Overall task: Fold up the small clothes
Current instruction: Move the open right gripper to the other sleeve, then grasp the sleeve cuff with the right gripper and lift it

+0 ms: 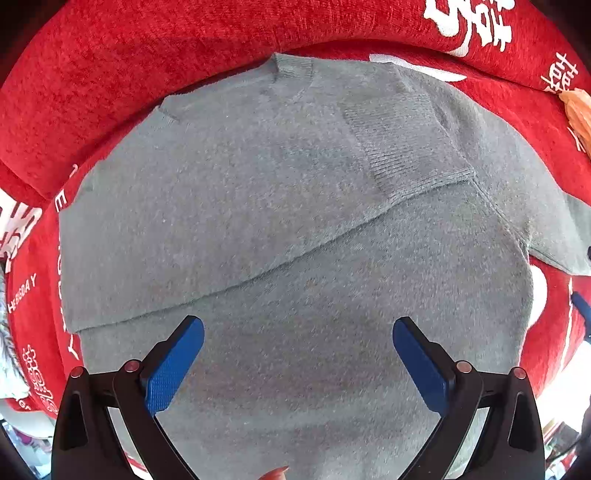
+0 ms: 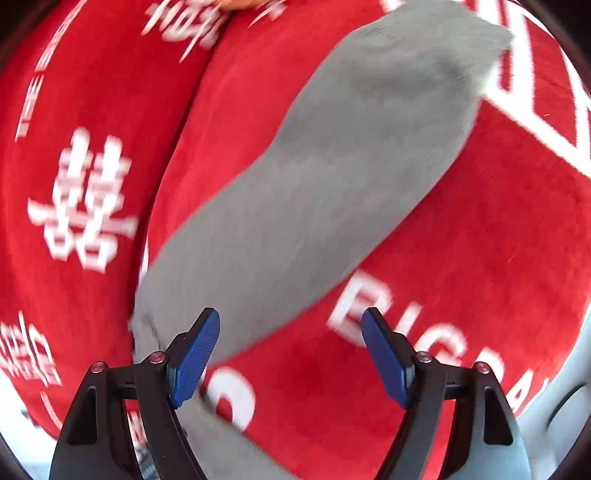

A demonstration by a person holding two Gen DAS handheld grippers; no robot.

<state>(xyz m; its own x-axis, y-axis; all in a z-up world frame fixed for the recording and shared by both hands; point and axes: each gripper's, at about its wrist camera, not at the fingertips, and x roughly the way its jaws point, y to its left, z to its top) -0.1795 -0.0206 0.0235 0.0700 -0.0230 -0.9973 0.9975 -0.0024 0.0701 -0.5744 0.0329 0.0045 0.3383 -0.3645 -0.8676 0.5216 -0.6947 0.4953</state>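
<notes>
A small grey knit sweater (image 1: 280, 206) lies flat on a red cloth (image 1: 110, 66) with white lettering. One sleeve with a ribbed cuff (image 1: 402, 144) is folded across its body. My left gripper (image 1: 297, 328) is open and empty, hovering over the sweater's lower body. In the right wrist view the other grey sleeve (image 2: 332, 158) stretches out diagonally over the red cloth (image 2: 461, 240). My right gripper (image 2: 290, 321) is open and empty, with its left finger (image 2: 195, 354) over the near end of that sleeve. That view is blurred.
The red cloth covers the whole surface, with a raised fold along the far side (image 1: 221, 33). An orange object (image 1: 578, 110) lies at the far right edge. Clutter shows past the cloth's left edge (image 1: 14, 369).
</notes>
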